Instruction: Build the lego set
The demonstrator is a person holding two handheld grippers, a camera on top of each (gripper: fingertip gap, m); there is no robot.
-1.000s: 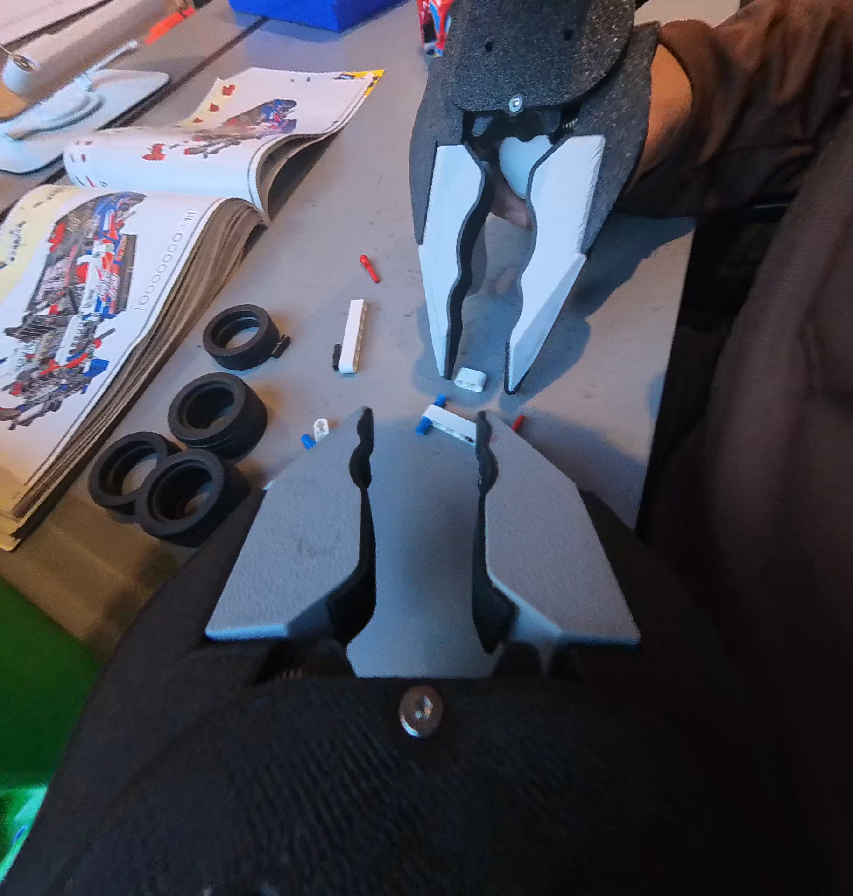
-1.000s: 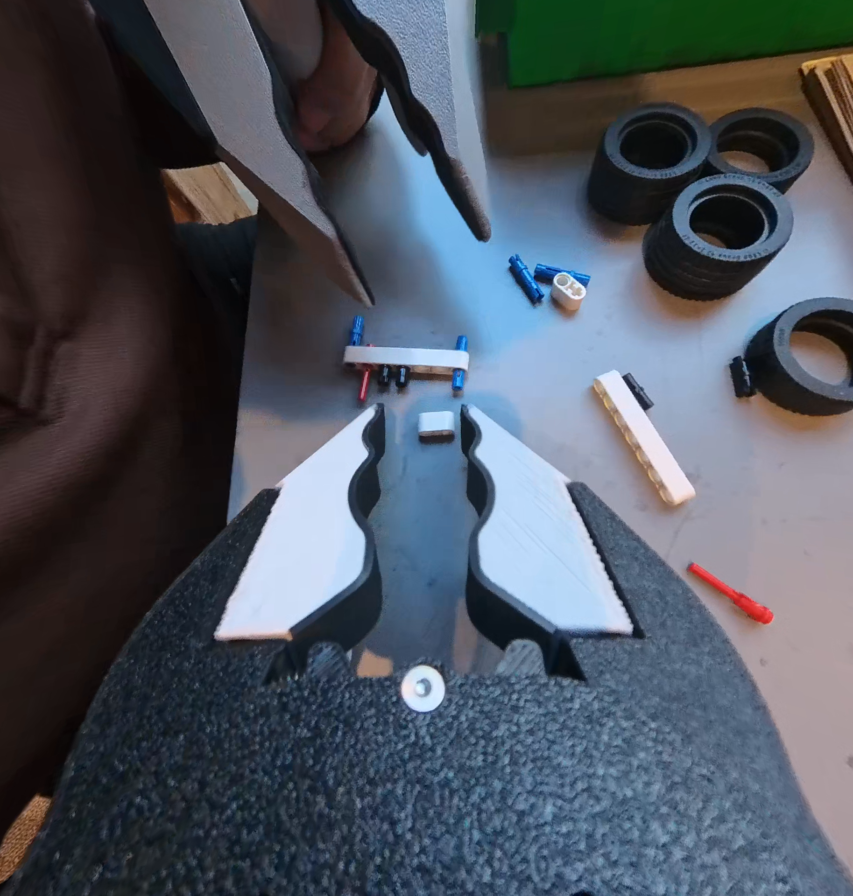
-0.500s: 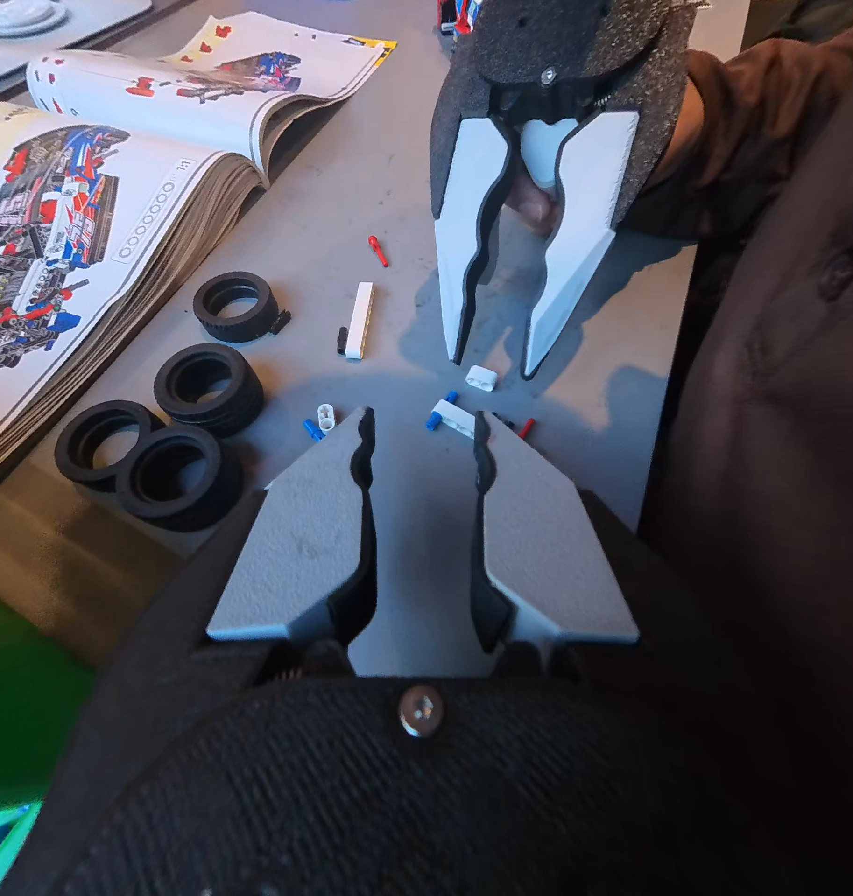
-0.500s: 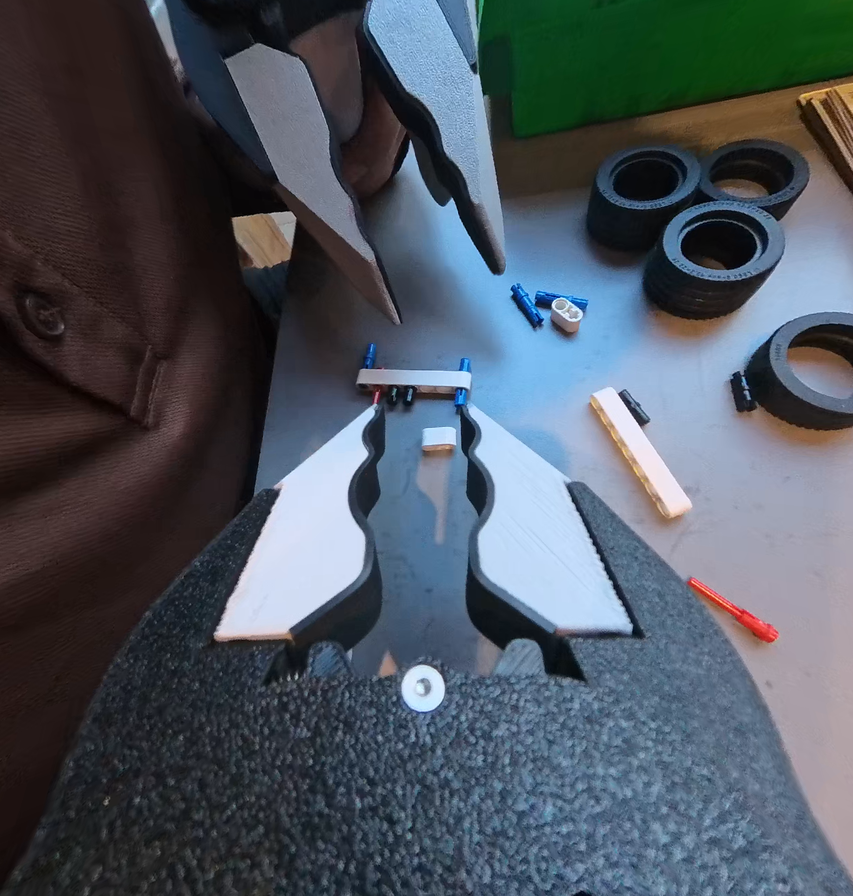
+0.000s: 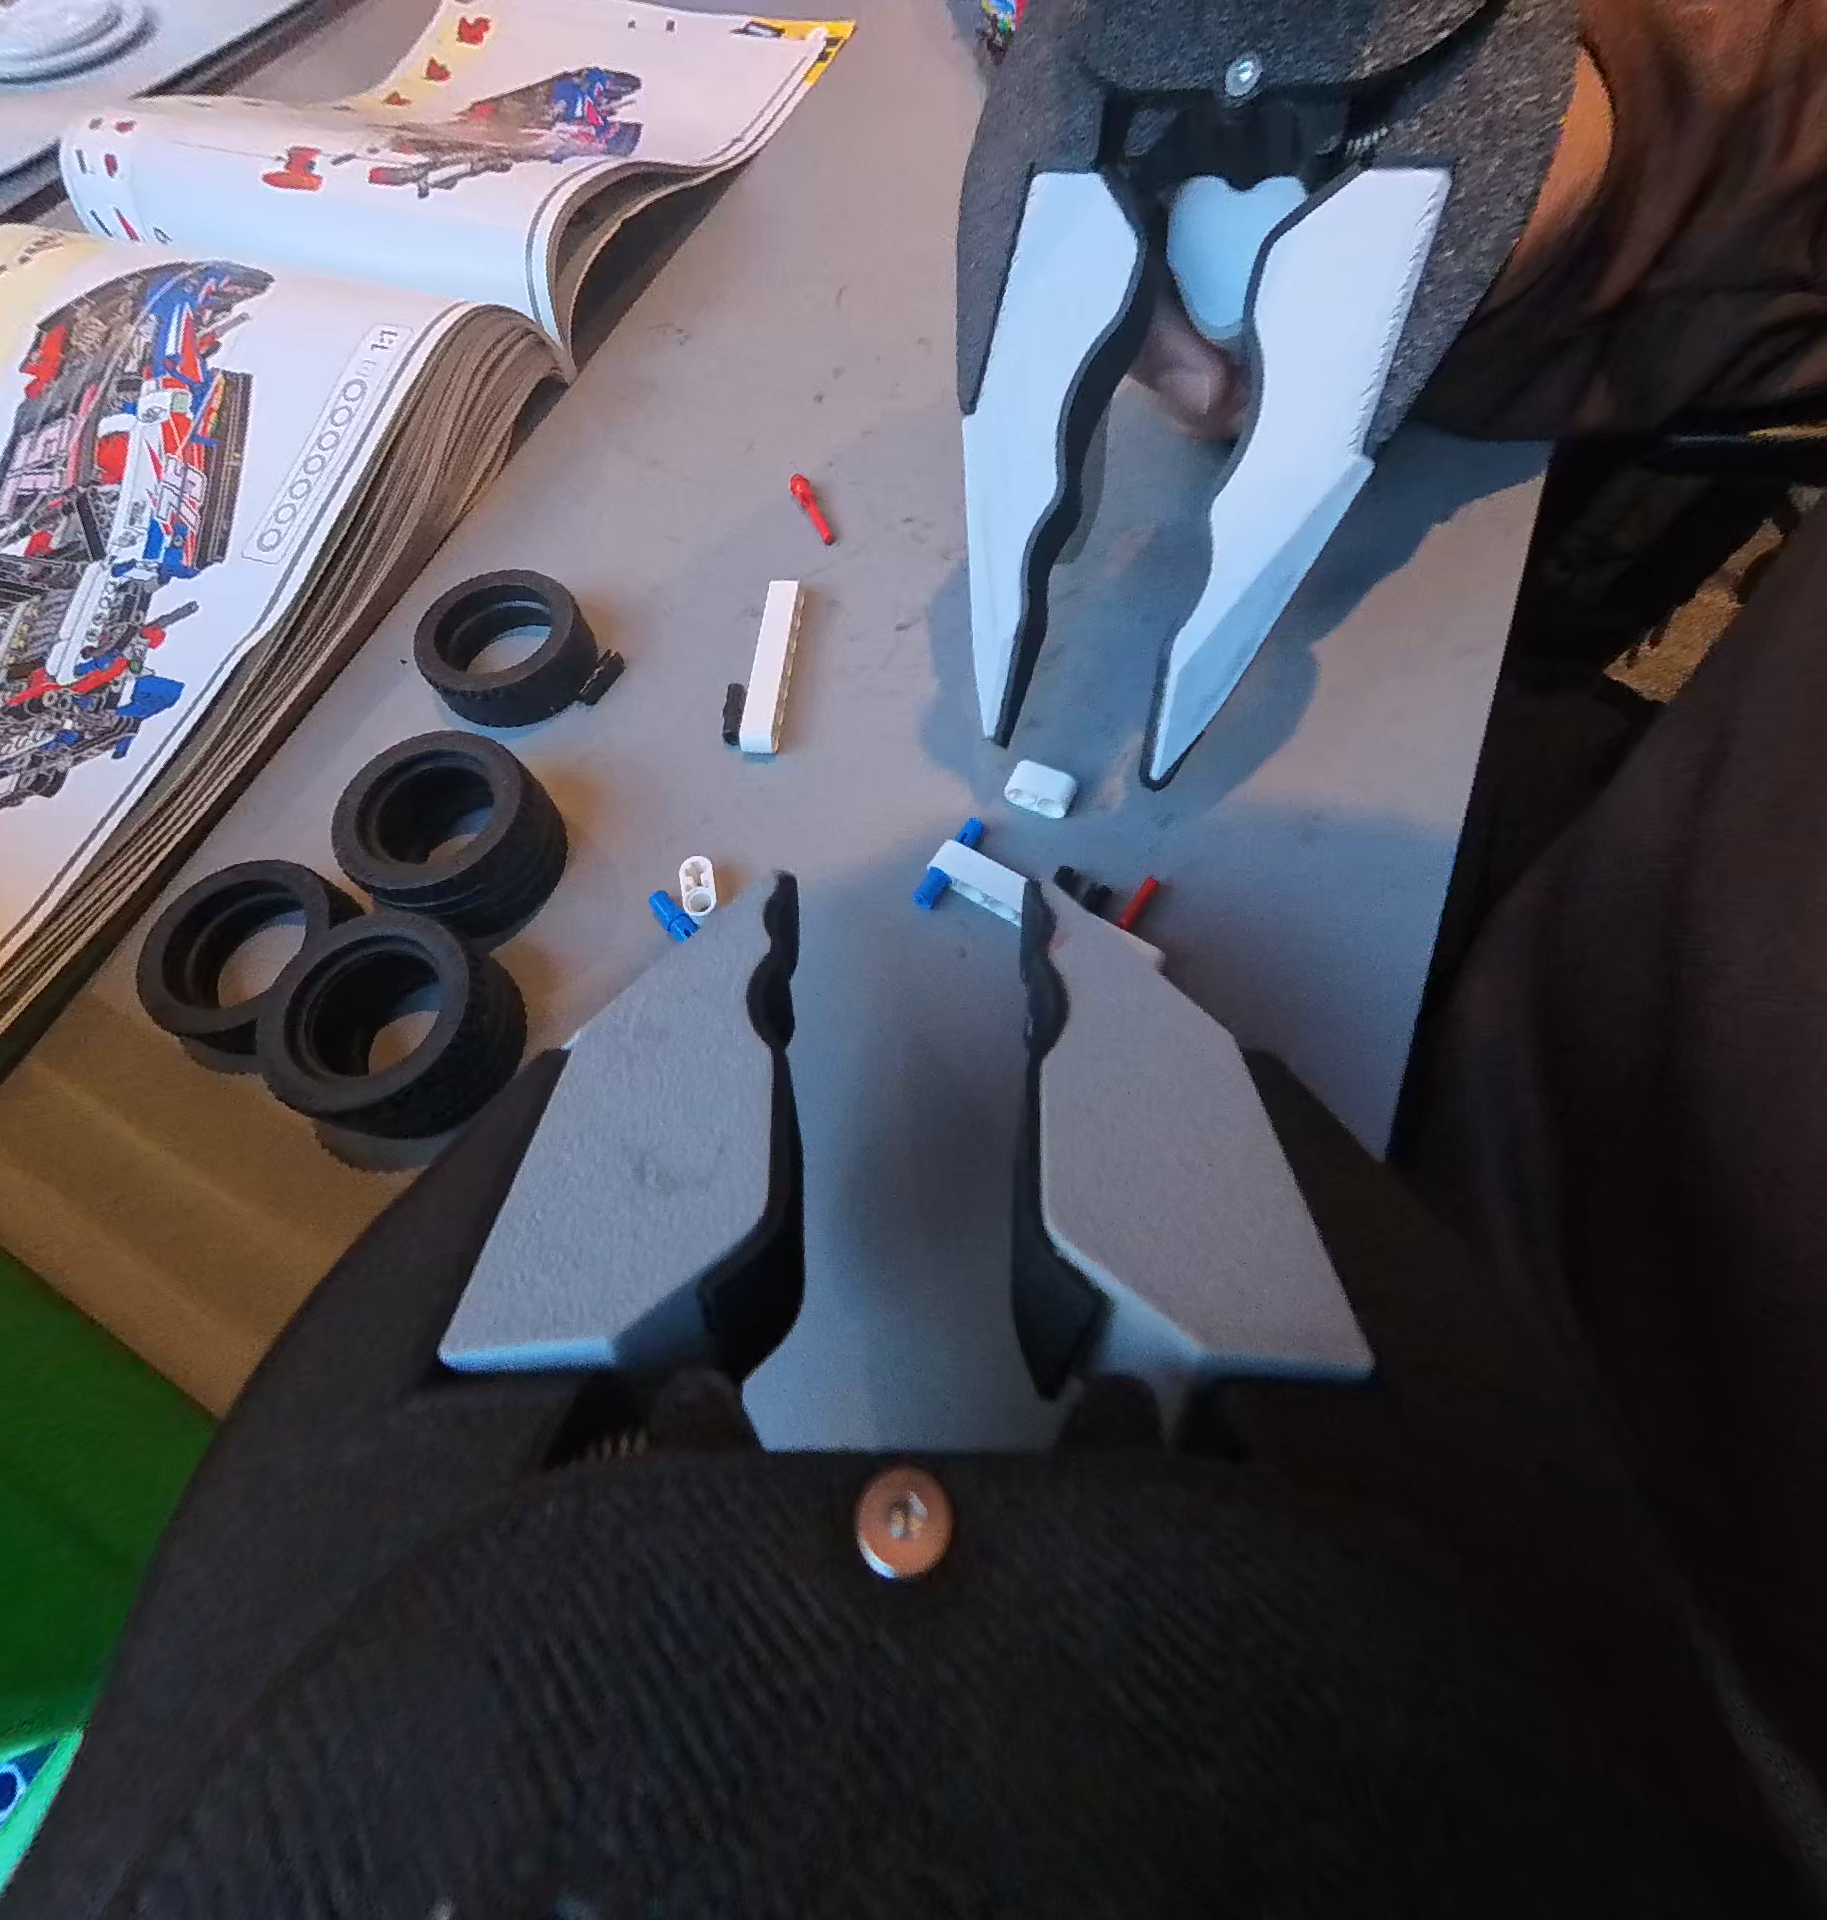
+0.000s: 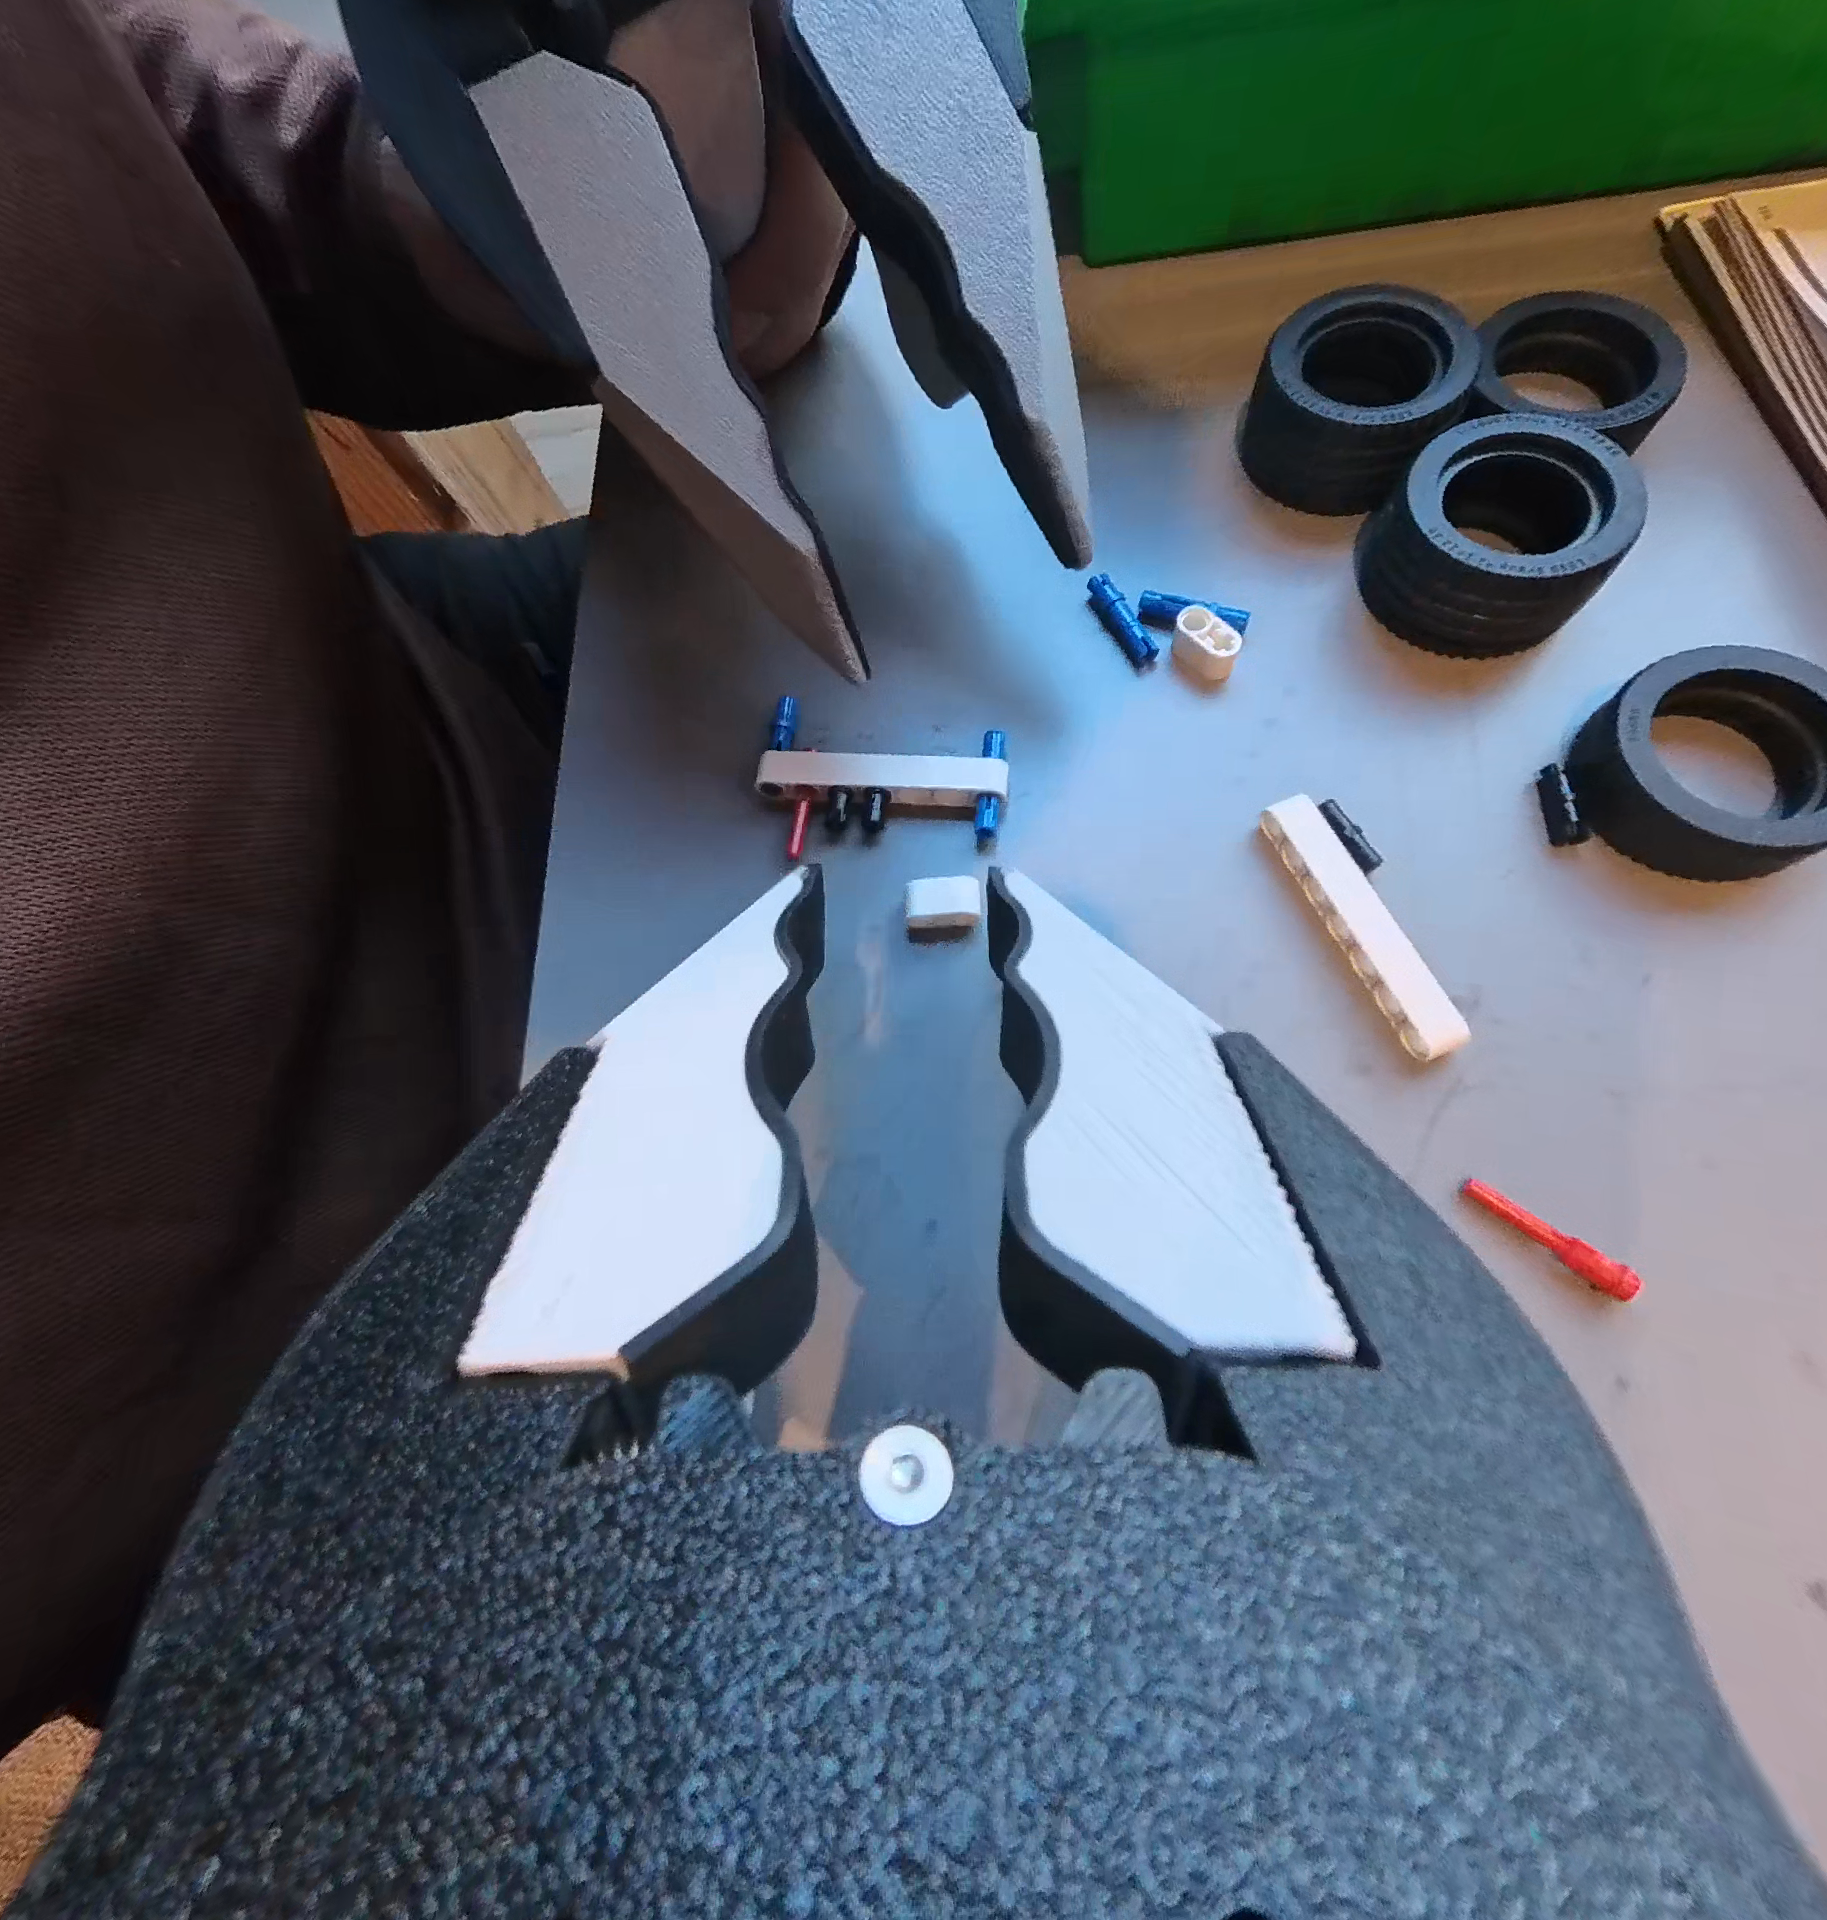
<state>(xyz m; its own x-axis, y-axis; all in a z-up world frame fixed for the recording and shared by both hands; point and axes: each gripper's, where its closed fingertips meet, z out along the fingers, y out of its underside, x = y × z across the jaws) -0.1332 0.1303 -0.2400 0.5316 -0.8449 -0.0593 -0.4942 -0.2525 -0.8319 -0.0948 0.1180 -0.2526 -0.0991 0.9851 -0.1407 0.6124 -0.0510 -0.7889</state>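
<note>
Both claws gaping, empty: right claw (image 6: 898,883) straddles the small white connector (image 6: 942,911) on the table (image 6: 1615,1039), probably lining up a pinch; left claw (image 5: 904,904) waits.

In the right wrist view, the grey-fingered left gripper (image 6: 966,618) now hangs lower and nearer the frame's centre than a second ago, its near fingertip just above the white beam with pins (image 6: 883,772). That beam sits slightly farther up-frame from the white-fingered right gripper (image 6: 898,878), and the small white connector (image 6: 942,899) now lies between that gripper's fingertips rather than ahead of them. In the left wrist view, the right gripper (image 5: 1075,764) appears higher and farther right, while the open instruction booklet (image 5: 192,436) has slid toward the upper left.
</note>
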